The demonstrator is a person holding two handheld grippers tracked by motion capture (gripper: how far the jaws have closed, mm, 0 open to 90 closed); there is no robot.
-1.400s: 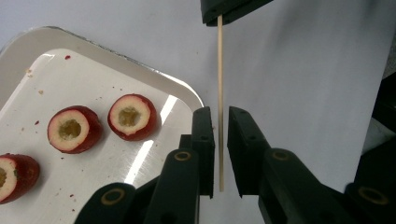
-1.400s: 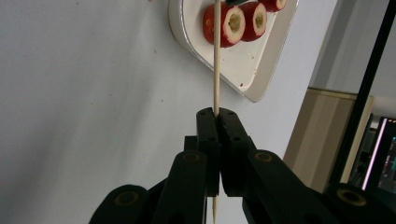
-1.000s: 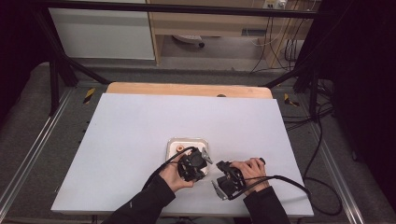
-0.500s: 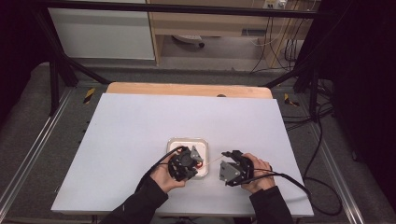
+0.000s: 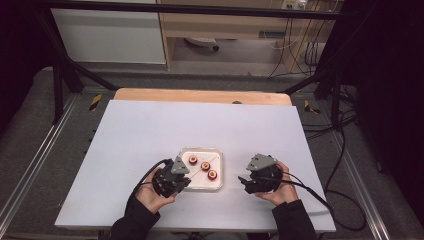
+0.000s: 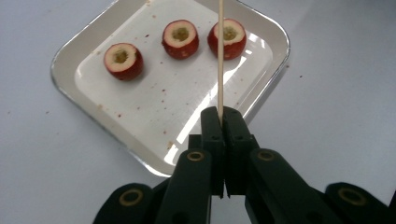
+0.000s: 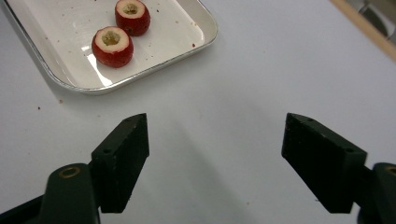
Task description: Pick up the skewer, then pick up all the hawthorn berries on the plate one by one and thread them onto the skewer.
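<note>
A white tray (image 5: 186, 184) (image 6: 93, 116) (image 7: 154, 60) lies near the table's front edge and holds three cored red fruits (image 5: 205, 166) (image 6: 180, 38) (image 7: 112, 45). My left gripper (image 5: 176, 176) (image 6: 222, 114) is at the tray's front left corner, shut on a thin wooden skewer (image 6: 220, 60) that reaches out over the tray, past the rightmost fruit in the left gripper view. To the right of the tray my right gripper (image 5: 246, 181) (image 7: 217, 154) is open over bare table with nothing between its fingers.
The white table top (image 5: 200, 125) spreads far behind and to both sides of the tray. A wooden strip (image 5: 200, 96) runs along its far edge. Black frame posts and cables (image 5: 330, 150) stand beyond the right side.
The two hands have drawn apart: the right gripper moved right, away from the tray, and now stands open. The left gripper shifted slightly left and uncovered the three fruits.
</note>
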